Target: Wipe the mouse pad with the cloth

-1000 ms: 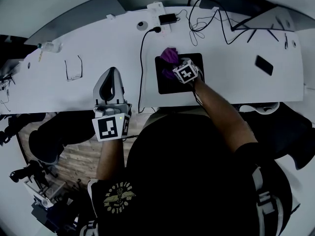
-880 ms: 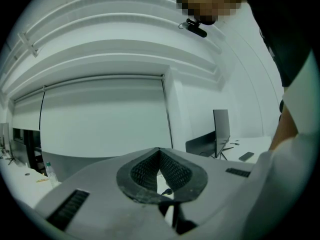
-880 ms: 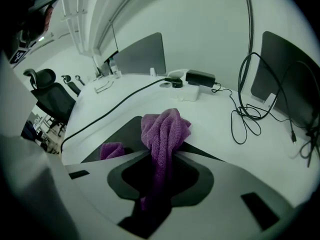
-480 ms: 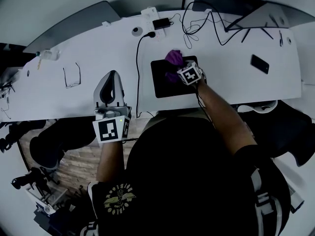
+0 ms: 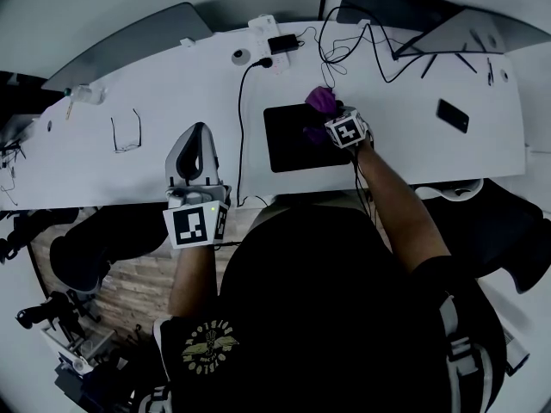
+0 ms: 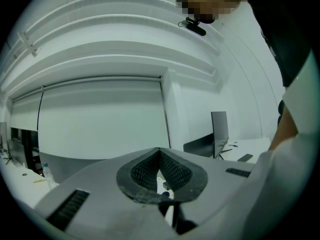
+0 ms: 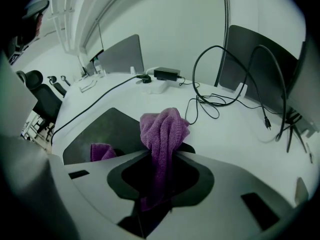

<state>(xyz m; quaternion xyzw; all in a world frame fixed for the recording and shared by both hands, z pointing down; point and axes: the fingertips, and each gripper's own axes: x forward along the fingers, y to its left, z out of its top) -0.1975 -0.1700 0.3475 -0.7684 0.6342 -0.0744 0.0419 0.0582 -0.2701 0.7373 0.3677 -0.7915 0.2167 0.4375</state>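
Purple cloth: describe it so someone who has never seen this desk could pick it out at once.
On the long white desk, find the black mouse pad near the middle. At the pad's far right corner, the right gripper is shut on a bunched cloth. It is the only purple, soft thing among black cables, a charger and a phone.
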